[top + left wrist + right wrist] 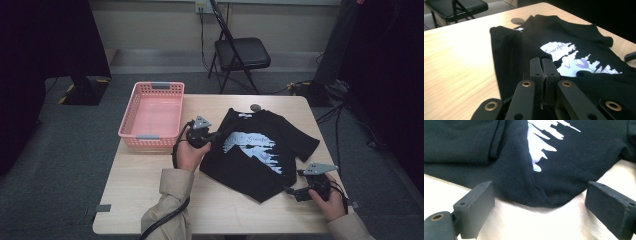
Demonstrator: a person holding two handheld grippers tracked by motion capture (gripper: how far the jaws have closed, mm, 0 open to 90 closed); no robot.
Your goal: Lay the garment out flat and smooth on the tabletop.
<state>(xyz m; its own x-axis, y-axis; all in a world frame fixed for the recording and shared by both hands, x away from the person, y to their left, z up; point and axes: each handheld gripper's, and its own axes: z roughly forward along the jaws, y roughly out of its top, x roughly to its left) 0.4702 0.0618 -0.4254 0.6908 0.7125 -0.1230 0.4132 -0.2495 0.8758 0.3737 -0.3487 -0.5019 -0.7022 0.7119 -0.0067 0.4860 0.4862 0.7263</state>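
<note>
While the shirt (260,150) lies spread at a slant across the right half of the table (145,200), its left sleeve is doubled over onto the body, so part of the pale print (571,60) is covered. The left gripper (216,135) has its jaws pressed together on that folded sleeve; in the left gripper view a thin sliver of dark cloth seems pinched between them, though black on black makes it hard to be sure how much. The right gripper (291,192) sits low at the hem corner near the table's front right edge, jaws standing wide, the hem just ahead of them and touching neither. A small grey disc (255,107) lies beyond the collar. The basket (131,121) stands at the far left corner, well apart from the shirt. Bare tabletop stretches along the front and left. A chair (242,52) stands behind the table.
</note>
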